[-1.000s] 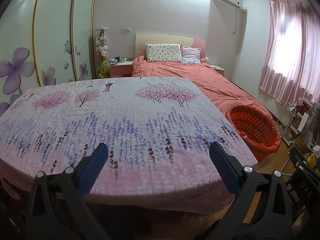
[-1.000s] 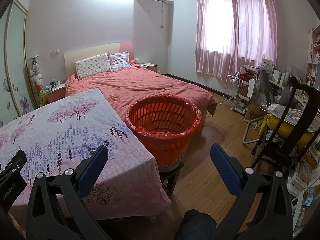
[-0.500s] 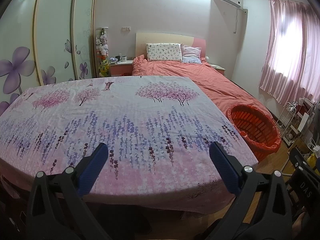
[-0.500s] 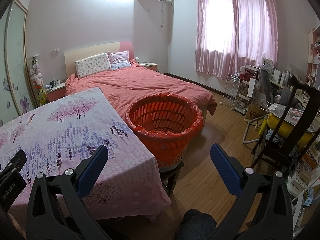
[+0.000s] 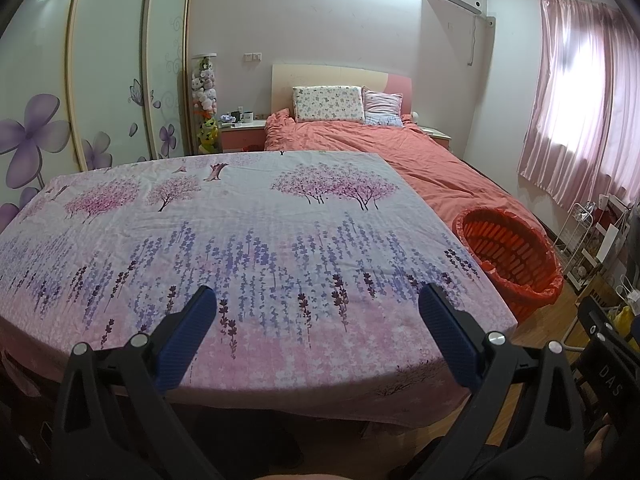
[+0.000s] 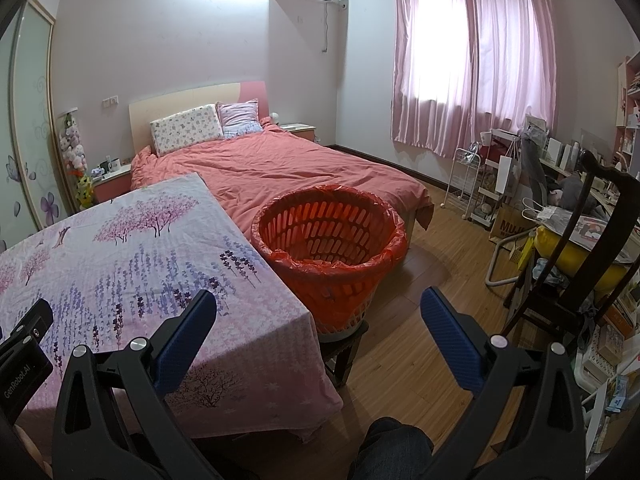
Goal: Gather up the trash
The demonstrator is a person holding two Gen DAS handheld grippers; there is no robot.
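One "MUJI" bag (image 6: 510,226), "GenRobot.AI" left gripper (image 6: 24,364)

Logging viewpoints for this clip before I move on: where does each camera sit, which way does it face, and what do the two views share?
Left wrist: on the left gripper, jaws open, facing across the flowered tablecloth toward the bed; own blue fingers show.
Right wrist: on the right gripper, jaws open, facing the orange basket and floor; a knee and the other gripper's body show at the left edge.
Shared: tablecloth, basket, bed, pink curtains.
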